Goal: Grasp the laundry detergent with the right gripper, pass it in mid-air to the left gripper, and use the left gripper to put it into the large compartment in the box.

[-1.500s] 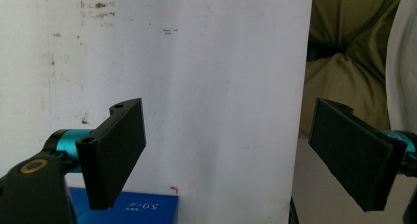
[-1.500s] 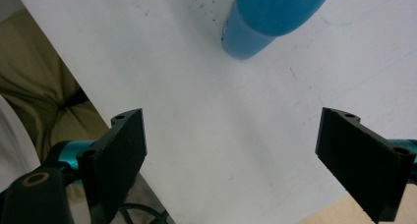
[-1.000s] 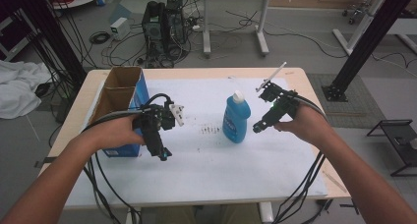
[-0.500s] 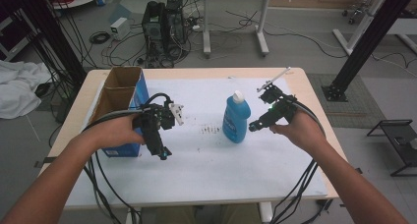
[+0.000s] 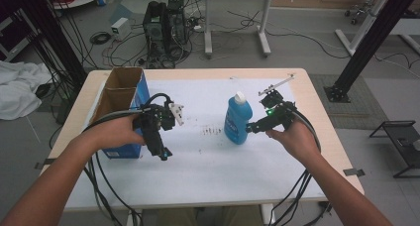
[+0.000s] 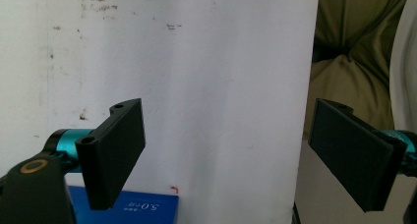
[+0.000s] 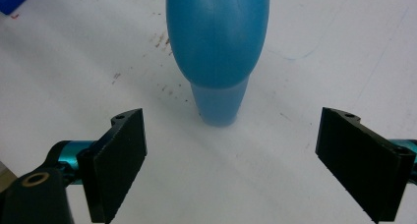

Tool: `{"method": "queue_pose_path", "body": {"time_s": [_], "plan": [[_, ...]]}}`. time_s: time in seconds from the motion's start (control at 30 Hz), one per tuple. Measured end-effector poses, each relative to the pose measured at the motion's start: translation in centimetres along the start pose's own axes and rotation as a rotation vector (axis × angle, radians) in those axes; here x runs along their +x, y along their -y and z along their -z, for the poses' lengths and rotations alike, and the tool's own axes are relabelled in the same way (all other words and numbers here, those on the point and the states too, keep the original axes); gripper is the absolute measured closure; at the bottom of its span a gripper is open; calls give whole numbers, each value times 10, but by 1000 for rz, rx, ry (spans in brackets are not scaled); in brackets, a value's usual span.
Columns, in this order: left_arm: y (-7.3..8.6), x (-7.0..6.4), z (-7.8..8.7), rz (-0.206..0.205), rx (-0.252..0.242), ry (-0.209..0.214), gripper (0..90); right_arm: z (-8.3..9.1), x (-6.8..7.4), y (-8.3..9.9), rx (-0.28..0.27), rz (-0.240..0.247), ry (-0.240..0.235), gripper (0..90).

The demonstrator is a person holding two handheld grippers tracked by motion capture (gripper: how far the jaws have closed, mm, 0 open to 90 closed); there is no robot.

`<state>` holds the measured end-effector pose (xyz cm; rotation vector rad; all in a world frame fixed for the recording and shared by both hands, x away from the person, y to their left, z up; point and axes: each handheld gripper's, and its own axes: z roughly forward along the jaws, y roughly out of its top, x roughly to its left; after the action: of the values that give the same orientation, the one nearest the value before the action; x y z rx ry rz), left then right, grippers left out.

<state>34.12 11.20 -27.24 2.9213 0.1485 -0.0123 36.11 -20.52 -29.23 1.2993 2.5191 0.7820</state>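
I am holding my right claw [image 5: 249, 128] just right of centre in the high view, its jaws standing wide apart and empty, aiming at the blue bottle [image 5: 237, 119]. The bottle is standing upright on the white sheet [image 5: 208, 161] covering the tabletop [image 5: 317, 112], close in front of the claw but not touching it. In the right gripper view the bottle [image 7: 218, 42] is filling the upper middle, beyond the gap between the jaws. My left claw [image 5: 163, 154] is hovering left of centre, pointing down at the sheet, jaws also spread apart with nothing between them. A blue cardboard box [image 5: 120, 109] is sitting at the left, beside my left hand [image 5: 116, 132].
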Motion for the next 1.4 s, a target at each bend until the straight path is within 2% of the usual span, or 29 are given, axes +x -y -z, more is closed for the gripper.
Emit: {"method": "queue_pose_path", "body": {"time_s": [0.3,0.4,0.5,0.6,0.77,0.8,0.87,1.4], "plan": [[1,2,0,3,1,-2,141,-12,2,7,-52,-21,-14,110],[1,2,0,2,3,-4,141,-15,1,12,-87,-43,-15,109],[2,3,-1,6,4,-2,141,-20,0,16,-126,-39,-10,110],[2,3,-1,7,4,-5,141,-24,2,19,-140,-50,-8,110],[2,3,-1,8,8,-3,141,-32,4,22,-163,-44,-4,109],[2,3,-1,9,8,-3,141,-33,4,22,-165,-36,-19,110],[2,4,-1,8,7,-2,141,-35,5,22,-174,-42,-6,109],[5,6,-2,14,3,-1,141,-52,7,18,-228,-54,-9,110]]}}
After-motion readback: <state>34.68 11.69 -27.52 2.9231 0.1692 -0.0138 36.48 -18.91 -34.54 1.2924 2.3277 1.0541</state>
